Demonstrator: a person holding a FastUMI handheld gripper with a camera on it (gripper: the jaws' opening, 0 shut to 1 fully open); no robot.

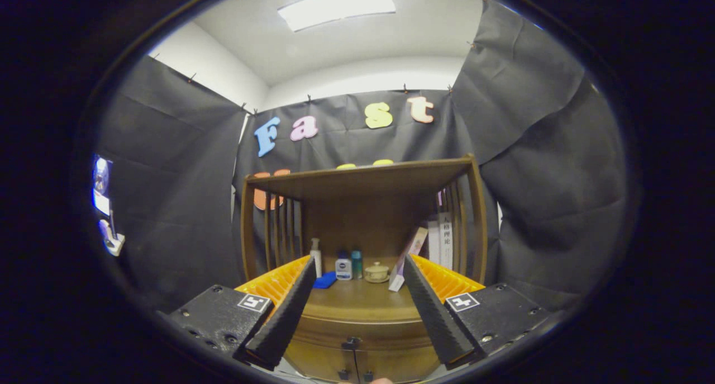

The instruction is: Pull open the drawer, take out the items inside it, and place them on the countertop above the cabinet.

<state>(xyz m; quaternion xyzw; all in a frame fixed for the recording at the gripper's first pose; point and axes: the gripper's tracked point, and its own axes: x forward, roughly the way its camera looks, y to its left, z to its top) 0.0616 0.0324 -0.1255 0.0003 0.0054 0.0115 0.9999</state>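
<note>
tongs point(357, 283) are spread wide apart, nothing between them, just hanging in front of the cabinet point(363, 317) and aimed at its countertop point(363, 303). through the gap you see the wooden top with a row of small stuff sitting far back against the rear panel: a pump bottle point(316, 255) on the left, a flat blue thing point(324, 281) lying just in front of it, right beside the left finger point(290, 300), then a white bottle with a blue cap point(343, 266), a teal bottle point(356, 263) touching or nearly touching it, and a little lidded bowl point(377, 272) a bit to the right. further right a slim box point(408, 258) leans tilted toward the right, near the tip of the right finger point(430, 306), and a couple of books point(441, 241) stand upright behind it by the slatted side. a shelf point(363, 180) roofs over all of it, held up by slatted sides left and right. drawer point(357, 331) is the curved wood front just under the countertop edge, between the two fingers and lower down, and it looks closed, flush with the cabinet. a small dark knob point(351, 344) sits at the middle of it, with a thin dark line hanging down from it. can't tell what's inside from here. more dark hardware point(344, 374) shows lower on the front, too small to make out. black cloth point(173, 194) hangs all around behind, and a ceiling light point(337, 6) is on overhead.
</note>
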